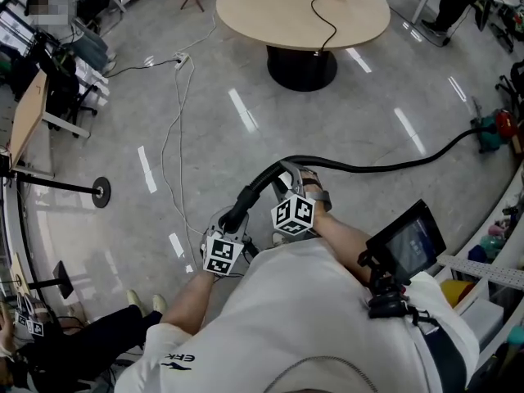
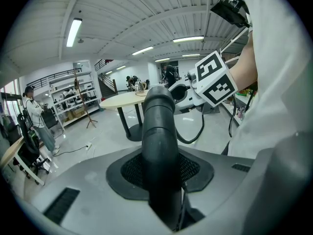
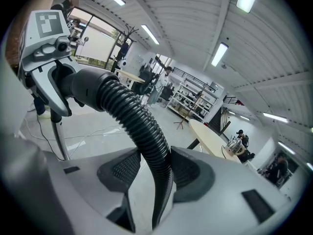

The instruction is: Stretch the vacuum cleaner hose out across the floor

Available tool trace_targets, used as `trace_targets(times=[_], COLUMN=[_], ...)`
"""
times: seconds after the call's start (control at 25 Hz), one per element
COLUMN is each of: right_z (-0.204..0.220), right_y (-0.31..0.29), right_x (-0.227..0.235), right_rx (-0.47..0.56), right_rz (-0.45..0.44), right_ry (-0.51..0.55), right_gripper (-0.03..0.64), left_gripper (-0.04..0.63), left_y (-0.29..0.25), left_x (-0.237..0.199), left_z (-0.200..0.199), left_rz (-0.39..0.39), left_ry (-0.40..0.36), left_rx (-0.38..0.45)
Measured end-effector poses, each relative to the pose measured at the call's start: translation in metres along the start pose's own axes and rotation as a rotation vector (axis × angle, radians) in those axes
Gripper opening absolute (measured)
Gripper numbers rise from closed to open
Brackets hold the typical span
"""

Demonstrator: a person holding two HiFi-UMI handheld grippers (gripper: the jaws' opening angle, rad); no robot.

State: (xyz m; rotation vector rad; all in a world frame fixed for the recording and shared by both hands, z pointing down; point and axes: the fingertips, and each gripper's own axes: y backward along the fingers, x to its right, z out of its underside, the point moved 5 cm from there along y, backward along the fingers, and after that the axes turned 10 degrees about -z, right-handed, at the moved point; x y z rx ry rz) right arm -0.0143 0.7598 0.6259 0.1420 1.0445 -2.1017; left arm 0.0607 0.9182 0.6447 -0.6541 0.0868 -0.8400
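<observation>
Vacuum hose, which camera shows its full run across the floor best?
Head view: the hose curves across the floor to the vacuum cleaner. Left gripper view shows only its smooth end; right gripper view, a short ribbed stretch.

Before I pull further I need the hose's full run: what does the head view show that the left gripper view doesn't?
Only the head view: the black ribbed vacuum hose running across the grey floor to the red and teal vacuum cleaner at the right edge.

Only the left gripper view: the left gripper seen up close, shut on the smooth black hose end, which sits between its pads.

Both: the round beige table, and the right gripper holding the hose right beside the left one.
</observation>
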Motion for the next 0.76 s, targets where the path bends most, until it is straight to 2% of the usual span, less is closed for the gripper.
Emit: trace_targets(times=[0.76], right_z=[0.0018], right_y=[0.0021], right_x=[-0.0049], right_rx=[-0.011], right_rz=[0.015], right_ry=[0.005], right_gripper=[0.190], left_gripper=[0.123], left_y=[0.0037], left_x=[0.0020], left_z=[-0.0023], left_rz=[0.017], left_ry=[-0.006], left_rx=[0.015])
